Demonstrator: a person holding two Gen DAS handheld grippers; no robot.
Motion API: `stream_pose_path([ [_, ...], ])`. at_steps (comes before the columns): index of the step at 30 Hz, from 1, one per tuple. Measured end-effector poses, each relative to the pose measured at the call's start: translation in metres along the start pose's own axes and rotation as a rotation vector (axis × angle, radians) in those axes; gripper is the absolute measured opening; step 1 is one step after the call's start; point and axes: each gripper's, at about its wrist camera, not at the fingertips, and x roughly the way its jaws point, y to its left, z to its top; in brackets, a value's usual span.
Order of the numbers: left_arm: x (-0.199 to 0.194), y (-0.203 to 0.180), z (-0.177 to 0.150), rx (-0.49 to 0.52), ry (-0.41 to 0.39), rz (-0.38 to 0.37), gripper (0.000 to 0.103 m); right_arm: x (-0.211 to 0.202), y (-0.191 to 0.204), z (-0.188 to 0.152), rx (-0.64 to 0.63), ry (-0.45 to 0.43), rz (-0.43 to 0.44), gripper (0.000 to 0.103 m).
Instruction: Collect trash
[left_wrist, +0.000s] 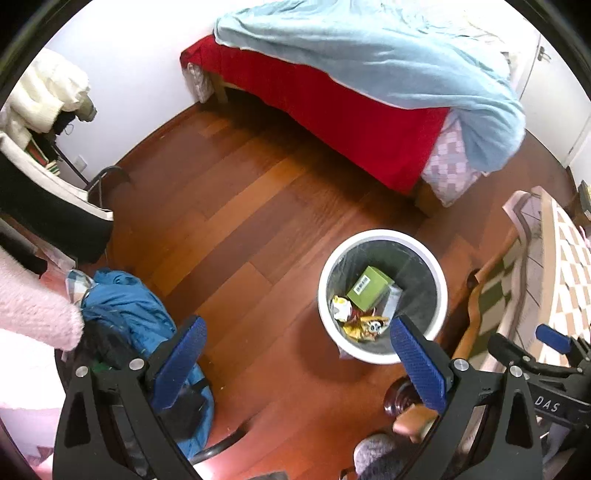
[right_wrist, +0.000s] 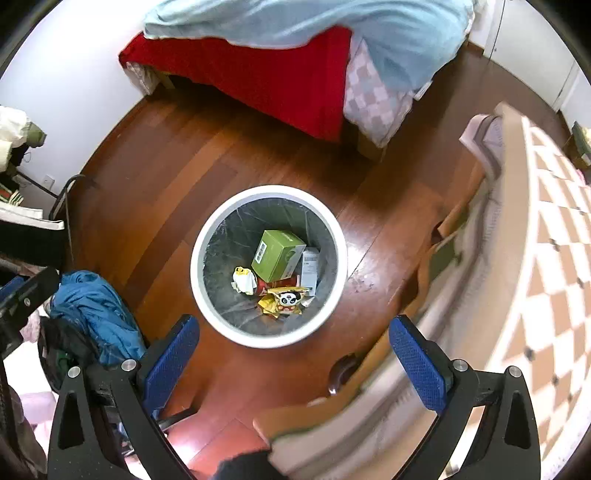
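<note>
The left gripper (left_wrist: 295, 363) had its blue pads spread wide, with nothing between them, and it pointed down at the wooden floor (left_wrist: 236, 206). The right gripper (right_wrist: 293, 356) was also spread fully and held nothing. Just beyond its fingertips stood the white trash bin (right_wrist: 207, 291) on the floor, lined with a dark bag. Inside the bin lay a green box (right_wrist: 277, 254), a white box (right_wrist: 309, 269) beside it, a crumpled white wrapper (right_wrist: 244, 281) and a yellow wrapper with a panda face (right_wrist: 285, 301). To the left of the bin a blue cloth (right_wrist: 98, 314) was heaped. Further away stood a bed with a red sheet (right_wrist: 266, 81) and a light blue blanket (right_wrist: 295, 26).
</note>
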Motion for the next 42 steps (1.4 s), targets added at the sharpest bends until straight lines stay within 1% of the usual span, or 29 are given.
stream_pose_path([
  [4, -0.040, -0.007, -0.019, 0.017, -0.021, -0.020, 0.102, -0.043, -0.002, -0.018, -0.010, -0.044, 0.011, 0.103],
  [6, -0.058, -0.011, -0.028, 0.020, -0.033, -0.033, 0.102, -0.070, -0.005, -0.028, -0.015, -0.069, 0.030, 0.103],
  [11, -0.112, -0.014, -0.045, 0.025, -0.077, -0.090, 0.102, -0.135, -0.007, -0.048, -0.041, -0.129, 0.068, 0.103],
  [19, -0.188, -0.013, -0.060, 0.048, -0.163, -0.166, 0.102, -0.229, -0.009, -0.082, -0.099, -0.214, 0.131, 0.103],
  [21, -0.208, -0.012, -0.063, 0.054, -0.179, -0.207, 0.102, -0.249, -0.009, -0.090, -0.104, -0.231, 0.148, 0.103],
  [25, -0.246, -0.008, -0.069, 0.065, -0.229, -0.261, 0.102, -0.291, -0.010, -0.104, -0.108, -0.266, 0.190, 0.103],
  [30, -0.278, -0.004, -0.076, 0.067, -0.268, -0.321, 0.102, -0.340, -0.008, -0.119, -0.126, -0.304, 0.236, 0.103],
  [35, -0.303, -0.003, -0.083, 0.082, -0.289, -0.370, 0.102, -0.370, -0.006, -0.134, -0.145, -0.324, 0.261, 0.103],
  [42, -0.323, 0.000, -0.091, 0.084, -0.313, -0.403, 0.102, -0.396, -0.006, -0.151, -0.146, -0.330, 0.319, 0.103],
])
